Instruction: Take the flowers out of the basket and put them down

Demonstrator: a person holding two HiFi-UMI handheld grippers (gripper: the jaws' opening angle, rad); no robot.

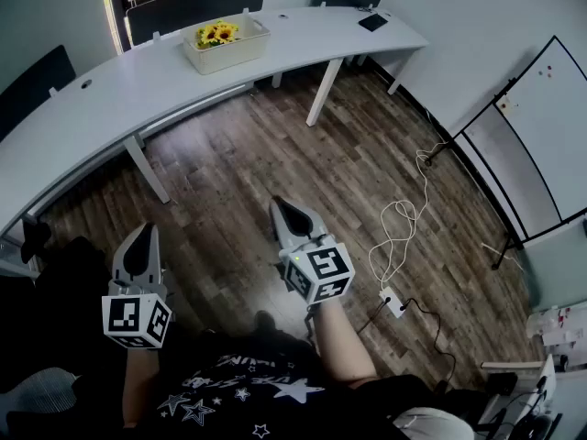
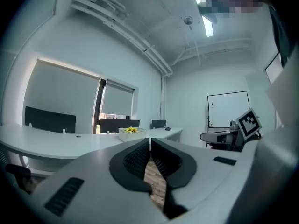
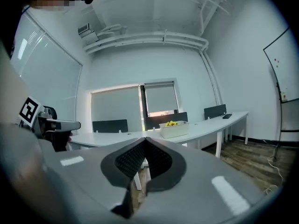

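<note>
Opening stage, this one: nothing was lifted yet. The left gripper (image 1: 146, 234) and the right gripper (image 1: 282, 209) both hung over the wooden plank floor (image 1: 275, 145), well apart from the long curved white desk (image 1: 110, 90), each with its jaws pressed together on nothing and pointing roughly level. The yellow flowers (image 1: 217, 33) sat inside the cream rectangular basket (image 1: 225, 58), which stood near the desk's far edge, right of its middle.

By my reading the approach was the step in hand. The next move would call for closing in on the desk, spreading one pair of jaws and reaching into the basket for the stems.

The count: one basket, one bunch of flowers (blooms too small to number), two grippers, three dark chairs behind the desk, one whiteboard (image 1: 546, 126)
</note>
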